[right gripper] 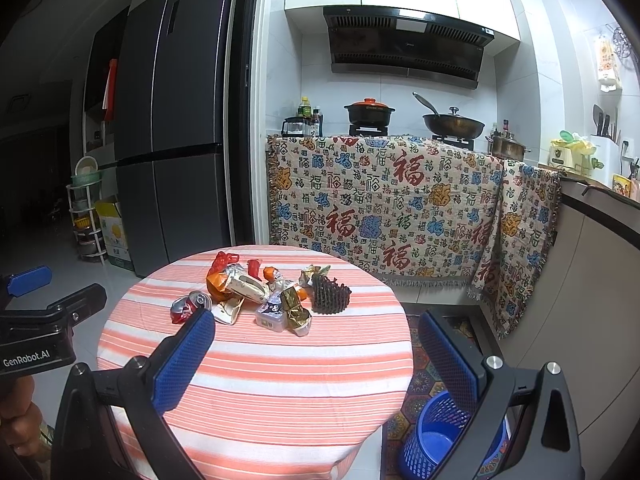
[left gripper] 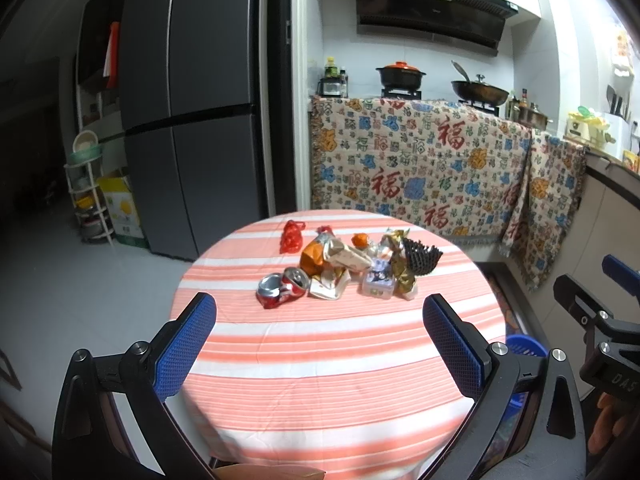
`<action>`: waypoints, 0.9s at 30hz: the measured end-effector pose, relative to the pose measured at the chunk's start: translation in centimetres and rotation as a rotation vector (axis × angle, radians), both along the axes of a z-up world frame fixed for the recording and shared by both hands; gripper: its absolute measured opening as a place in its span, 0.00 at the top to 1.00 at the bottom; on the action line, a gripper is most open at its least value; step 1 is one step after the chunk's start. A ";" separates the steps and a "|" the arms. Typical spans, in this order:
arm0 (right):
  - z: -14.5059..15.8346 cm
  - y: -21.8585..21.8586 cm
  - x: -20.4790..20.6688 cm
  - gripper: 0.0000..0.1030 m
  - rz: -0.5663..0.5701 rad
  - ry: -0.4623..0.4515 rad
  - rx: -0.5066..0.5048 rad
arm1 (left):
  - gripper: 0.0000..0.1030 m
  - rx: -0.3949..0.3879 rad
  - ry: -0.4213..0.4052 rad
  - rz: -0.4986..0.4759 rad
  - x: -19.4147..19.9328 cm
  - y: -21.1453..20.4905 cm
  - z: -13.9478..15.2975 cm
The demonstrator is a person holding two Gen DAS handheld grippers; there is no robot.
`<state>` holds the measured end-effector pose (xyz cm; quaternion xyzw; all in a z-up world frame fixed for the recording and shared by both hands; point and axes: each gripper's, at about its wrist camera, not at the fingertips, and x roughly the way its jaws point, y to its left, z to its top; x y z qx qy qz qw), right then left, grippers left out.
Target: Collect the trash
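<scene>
The left gripper (left gripper: 320,312) hangs over the near half of the round table (left gripper: 328,392), its 2 blue-padded fingers (left gripper: 188,340) spread wide apart with nothing between them. The right gripper (right gripper: 316,332) is held beside it, off the table's right edge, fingers (right gripper: 184,356) likewise wide apart and empty. Below the right gripper's right finger, a blue basket (right gripper: 436,436) stands on a patterned mat (right gripper: 420,376) on the floor just beside the table.

The trash sits in 1 cluster on the far half of the striped cloth, ahead of both pairs of fingers and touched by neither. Nearest the left gripper is a crushed red can (left gripper: 282,285), lying on its side a little beyond the left finger's tip. In the right wrist view that can (right gripper: 190,306) shows just past the tip of the right gripper's left finger. To the can's right lie crumpled wrappers (left gripper: 332,264), a small clear plastic box (left gripper: 378,282), a gold foil wrapper (left gripper: 402,276) and a dark ridged paper cup (left gripper: 420,258). A red plastic bag (left gripper: 292,236) lies at the far left of the pile.

Beyond the table, a patterned cloth (left gripper: 420,168) drapes the kitchen counter, with a pot (left gripper: 400,74) and a wok (left gripper: 478,92) on the stove. A tall grey fridge (left gripper: 192,120) stands to the left.
</scene>
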<state>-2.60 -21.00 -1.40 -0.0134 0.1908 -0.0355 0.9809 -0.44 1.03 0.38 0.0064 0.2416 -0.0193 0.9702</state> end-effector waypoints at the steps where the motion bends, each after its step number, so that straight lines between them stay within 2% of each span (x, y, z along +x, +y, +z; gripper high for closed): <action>1: 0.0 0.0 0.1 0.00 0.000 0.001 0.001 | 0.00 0.000 0.001 0.002 0.0 0.1 0.0; 9: -0.5 0.2 1.1 0.00 -0.003 0.023 -0.001 | 0.00 0.005 0.030 0.022 1.2 1.1 -1.4; 14: -1.2 0.0 2.5 0.00 -0.011 0.049 -0.003 | 0.00 0.005 0.078 0.034 3.0 2.4 -3.7; 19: -3.2 -0.5 4.8 0.00 -0.012 0.109 0.017 | 0.00 -0.016 0.162 0.052 6.4 3.8 -8.2; 22: -5.1 -0.8 6.6 0.00 -0.008 0.156 0.030 | 0.00 0.007 0.227 0.061 9.2 3.9 -11.6; 27: -8.8 -1.4 10.0 0.00 0.001 0.252 0.043 | 0.00 -0.008 0.339 0.027 13.9 4.2 -16.5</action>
